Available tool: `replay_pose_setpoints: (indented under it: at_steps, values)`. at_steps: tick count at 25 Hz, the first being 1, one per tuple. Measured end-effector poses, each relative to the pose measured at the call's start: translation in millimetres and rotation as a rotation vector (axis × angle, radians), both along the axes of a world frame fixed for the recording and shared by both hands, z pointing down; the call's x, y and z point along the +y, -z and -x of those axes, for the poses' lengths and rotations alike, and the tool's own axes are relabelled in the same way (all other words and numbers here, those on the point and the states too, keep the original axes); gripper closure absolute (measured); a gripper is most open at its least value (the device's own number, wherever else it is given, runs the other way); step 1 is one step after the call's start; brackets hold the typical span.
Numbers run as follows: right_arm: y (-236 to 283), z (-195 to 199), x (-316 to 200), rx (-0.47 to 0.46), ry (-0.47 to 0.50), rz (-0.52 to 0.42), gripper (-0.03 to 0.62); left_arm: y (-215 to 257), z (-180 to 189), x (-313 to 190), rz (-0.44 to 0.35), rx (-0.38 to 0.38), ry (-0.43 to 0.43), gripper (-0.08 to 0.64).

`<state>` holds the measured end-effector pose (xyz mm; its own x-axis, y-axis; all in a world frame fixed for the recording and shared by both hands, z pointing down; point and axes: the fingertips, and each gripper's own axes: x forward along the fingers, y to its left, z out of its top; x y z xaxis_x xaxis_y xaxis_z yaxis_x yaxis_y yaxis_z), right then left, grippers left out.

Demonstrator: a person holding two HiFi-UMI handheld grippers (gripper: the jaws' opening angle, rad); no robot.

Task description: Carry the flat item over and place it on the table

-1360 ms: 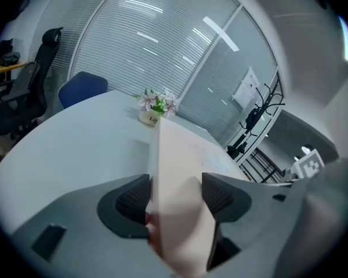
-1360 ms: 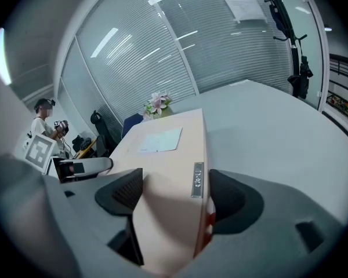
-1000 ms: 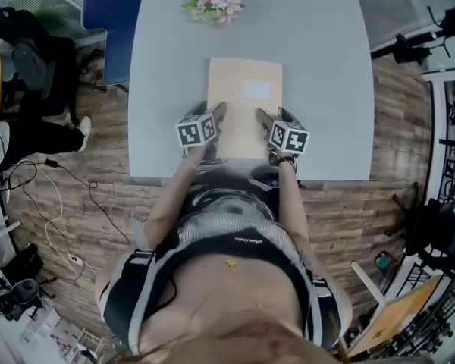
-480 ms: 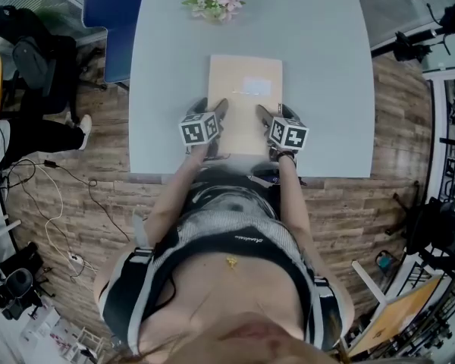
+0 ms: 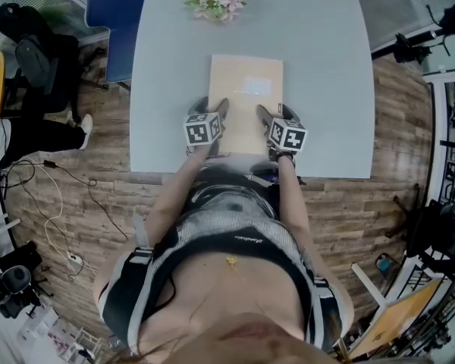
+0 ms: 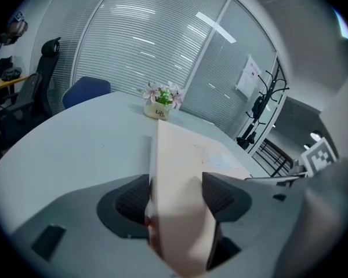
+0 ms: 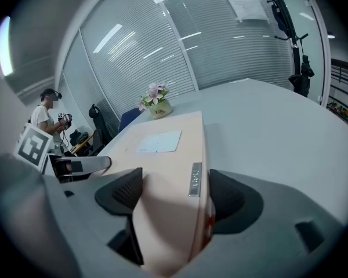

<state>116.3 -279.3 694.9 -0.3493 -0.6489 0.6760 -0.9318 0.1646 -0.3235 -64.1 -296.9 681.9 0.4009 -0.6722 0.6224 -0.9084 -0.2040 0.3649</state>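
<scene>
Tools first: the left tool (image 5: 211,111) and the right tool (image 5: 275,116) are each clamped on the flat item (image 5: 245,97), 1 at each corner of the edge farthest from the flower pot (image 5: 214,1). Both gripper views show ribbed pads (image 6: 132,197) pressed on the tan panel's 2 faces, with nothing else between them. The item lies on the grey surface (image 5: 326,89), on the person's side of the flower pot and well short of it. Whether the clamped edge has fully touched down, I cannot tell. A white label (image 5: 256,88) sits on its top face, toward the flower pot. It looks like a thin cardboard carton: stiff enough to keep its shape when held from 1 edge, probably light, with a smooth skin that could slide in the pads. Gripping 2 corners seems right, since 1 grip alone would let it swing. Left of the flower pot, off the surface, stands a blue chair (image 5: 112,21).
</scene>
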Motion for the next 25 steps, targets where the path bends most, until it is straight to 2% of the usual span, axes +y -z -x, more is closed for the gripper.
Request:
replay_pose_setpoints:
  at_steps: [25]
  values:
    - [-2.8, -0.5, -0.6, -0.029, -0.007, -0.001, 0.23, -0.2, 3.6, -1.5, 0.014, 0.01, 0.006, 0.279]
